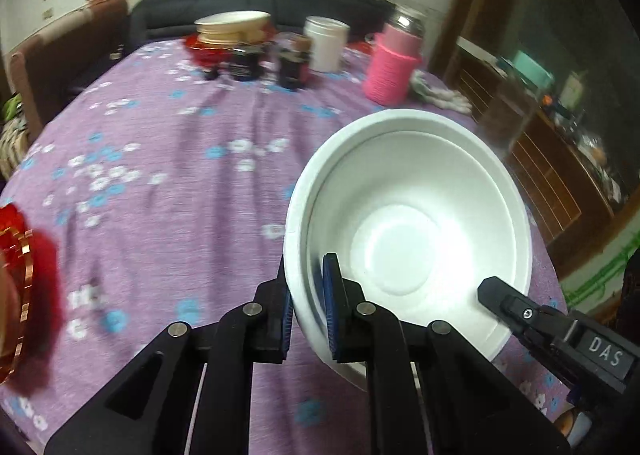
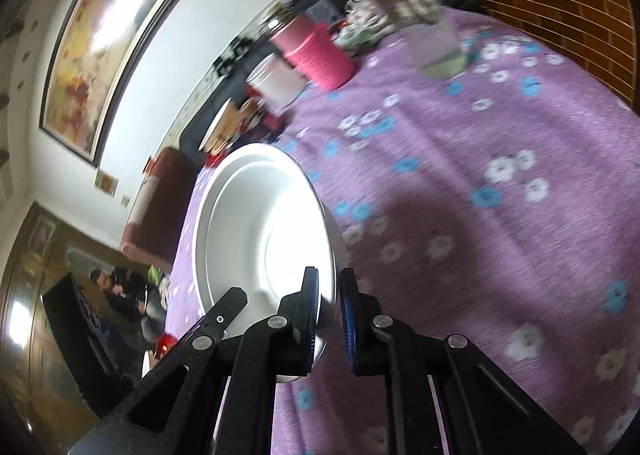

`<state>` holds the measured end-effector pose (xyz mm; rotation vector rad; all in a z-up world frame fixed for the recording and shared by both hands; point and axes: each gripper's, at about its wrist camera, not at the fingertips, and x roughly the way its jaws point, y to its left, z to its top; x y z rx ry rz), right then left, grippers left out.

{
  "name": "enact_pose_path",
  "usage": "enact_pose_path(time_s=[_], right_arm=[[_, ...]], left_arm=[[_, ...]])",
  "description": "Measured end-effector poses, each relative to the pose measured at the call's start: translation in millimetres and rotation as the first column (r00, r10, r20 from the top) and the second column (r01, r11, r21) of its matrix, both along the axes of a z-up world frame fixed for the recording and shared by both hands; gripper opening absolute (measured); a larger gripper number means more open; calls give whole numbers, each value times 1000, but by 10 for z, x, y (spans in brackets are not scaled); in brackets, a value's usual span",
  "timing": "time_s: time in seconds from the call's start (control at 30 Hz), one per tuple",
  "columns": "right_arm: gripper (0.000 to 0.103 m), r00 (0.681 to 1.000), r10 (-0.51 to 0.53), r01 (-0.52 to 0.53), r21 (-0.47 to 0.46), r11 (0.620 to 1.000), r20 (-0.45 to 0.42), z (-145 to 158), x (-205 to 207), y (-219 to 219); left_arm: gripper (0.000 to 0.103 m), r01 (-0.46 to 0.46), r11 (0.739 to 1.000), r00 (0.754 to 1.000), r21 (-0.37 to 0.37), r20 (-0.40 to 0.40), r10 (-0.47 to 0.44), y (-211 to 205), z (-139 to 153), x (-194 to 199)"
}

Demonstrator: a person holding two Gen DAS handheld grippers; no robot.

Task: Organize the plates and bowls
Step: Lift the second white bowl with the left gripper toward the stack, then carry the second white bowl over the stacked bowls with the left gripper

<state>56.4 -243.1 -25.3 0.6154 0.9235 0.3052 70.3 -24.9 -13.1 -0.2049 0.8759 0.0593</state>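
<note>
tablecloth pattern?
Purple tablecloth with small white and blue flowers; clearest in the left wrist view.

one white bowl (image 1: 412,223), two hand-held grippers (image 1: 309,287), one pink knitted jar (image 1: 394,63), one white canister (image 1: 326,43), two dark jars (image 1: 245,63)

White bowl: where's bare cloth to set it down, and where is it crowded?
White bowl is pinched at the rim by left gripper and right gripper. Free: the wide purple tablecloth between the bowl, the far jars and the red item at left. Crowded: far edge, with dark jars, white canister and pink-sleeved jar.
</note>
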Motion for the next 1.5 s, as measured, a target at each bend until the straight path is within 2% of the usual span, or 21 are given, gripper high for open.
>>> enact_pose_path(time_s=[0.27,0.6,1.0,1.2,1.5], right_arm=[[8,991,132,-132,-25,991,21,106,-36,657],[8,964,265,-262,-52,964,39,200,-155,1369],[8,886,460,-453,-97,886,59,324,-351,2405],[8,840,539,-529,-120,840,62,369,-464,2835],[8,793,607,-595,-142,791,53,428,-556,3216]], left_arm=[[10,-108,994,993,-6,41,108,571,91,-291],[10,-232,972,970,-31,68,233,1196,157,-616],[11,-421,905,902,-60,84,424,1981,165,-1077],[11,-478,876,871,-64,92,482,2223,175,-1247],[11,-530,844,838,-79,101,536,2510,207,-1459]])
